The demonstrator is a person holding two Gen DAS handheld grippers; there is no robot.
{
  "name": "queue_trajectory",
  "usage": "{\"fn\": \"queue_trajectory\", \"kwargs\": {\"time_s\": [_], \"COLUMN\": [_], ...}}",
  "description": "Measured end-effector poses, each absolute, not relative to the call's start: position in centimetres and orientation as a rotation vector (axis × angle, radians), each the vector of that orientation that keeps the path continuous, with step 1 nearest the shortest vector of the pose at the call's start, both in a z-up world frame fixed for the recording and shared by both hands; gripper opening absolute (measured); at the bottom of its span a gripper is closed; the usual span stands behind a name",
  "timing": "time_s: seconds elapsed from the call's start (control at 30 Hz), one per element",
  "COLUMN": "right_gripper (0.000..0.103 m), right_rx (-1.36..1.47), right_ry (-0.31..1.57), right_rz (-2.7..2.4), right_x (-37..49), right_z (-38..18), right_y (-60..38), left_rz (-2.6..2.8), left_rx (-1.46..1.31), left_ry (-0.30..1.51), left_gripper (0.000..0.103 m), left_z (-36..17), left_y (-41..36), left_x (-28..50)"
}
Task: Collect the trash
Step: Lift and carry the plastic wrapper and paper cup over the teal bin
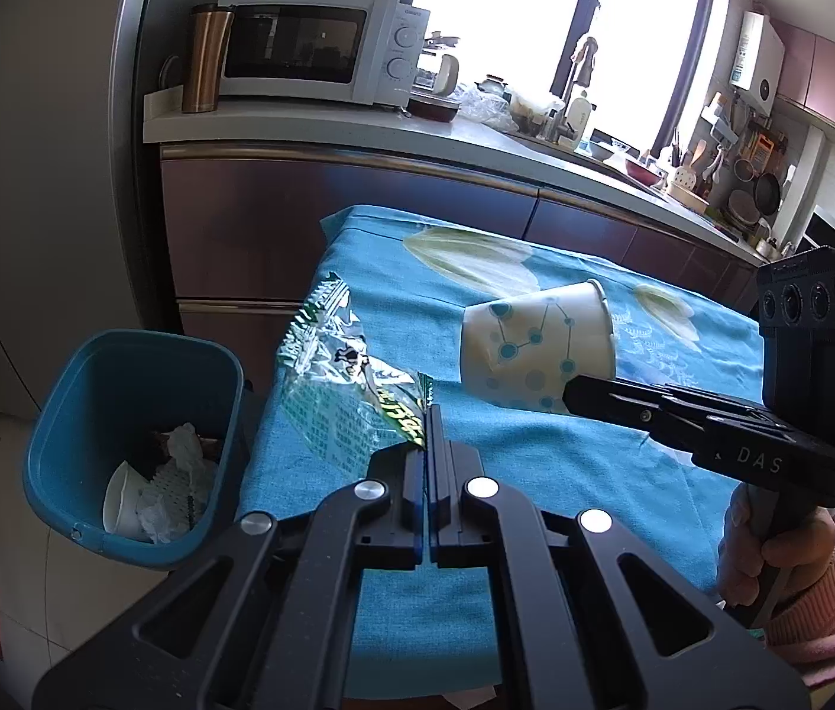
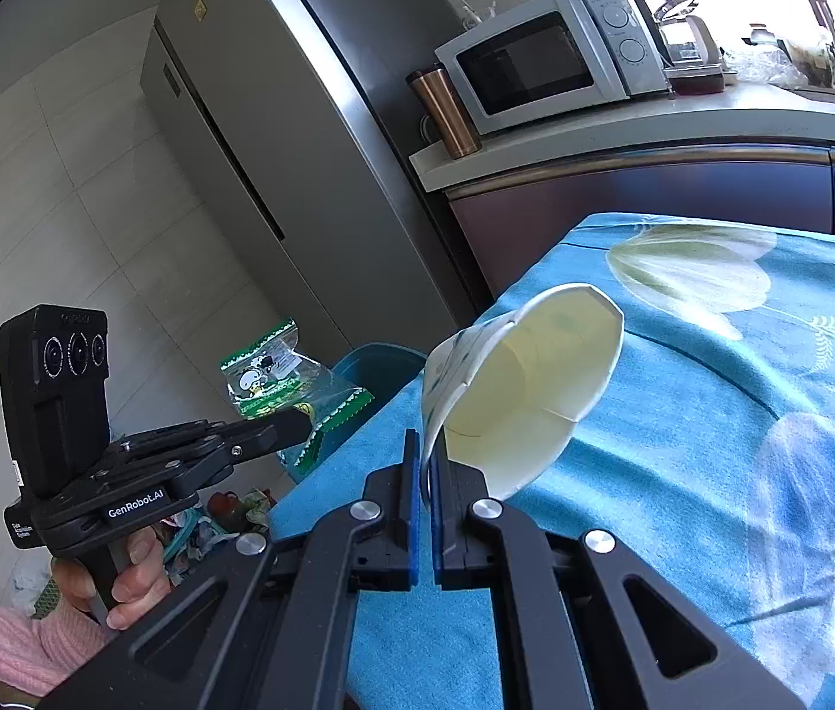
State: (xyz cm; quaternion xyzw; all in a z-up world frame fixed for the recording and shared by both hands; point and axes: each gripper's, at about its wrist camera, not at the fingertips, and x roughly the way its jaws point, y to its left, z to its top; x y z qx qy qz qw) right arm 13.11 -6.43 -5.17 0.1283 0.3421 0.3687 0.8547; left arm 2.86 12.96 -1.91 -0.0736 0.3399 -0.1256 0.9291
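My left gripper (image 1: 430, 414) is shut on a clear plastic wrapper with green print (image 1: 335, 378) and holds it over the table's left edge, beside the blue trash bin (image 1: 62, 414). The wrapper also shows in the right wrist view (image 2: 275, 378), as does the left gripper (image 2: 299, 423). My right gripper (image 2: 426, 444) is shut on the rim of a crushed white paper cup (image 2: 524, 390) and holds it above the blue tablecloth (image 2: 683, 473). In the left wrist view the cup (image 1: 536, 343) with blue dots sits at the right gripper's tip (image 1: 571, 393).
The bin holds crumpled paper and a white cup (image 1: 122, 503). A kitchen counter (image 1: 311, 130) with a microwave (image 1: 311, 53) and a copper tumbler (image 1: 204, 59) stands behind the table. A grey fridge (image 2: 228, 118) is at the left. Litter lies on the floor (image 2: 222, 520).
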Motion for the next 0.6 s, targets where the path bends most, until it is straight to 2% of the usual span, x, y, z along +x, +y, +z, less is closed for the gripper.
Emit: {"fn": "queue_trajectory", "kwargs": {"time_s": [0.6], "right_gripper": [0.002], "right_rx": [0.22], "right_ry": [0.729], "right_rz": [0.858], "right_x": [13.7], "right_z": [-4.6], "right_y": [-2.7], "left_rz": [-0.178], "left_rx": [-0.172], "left_ry": [0.687], "left_gripper": [0.001], "left_z": [-1.9], "left_y": [16.9], "left_x": [2.8]}}
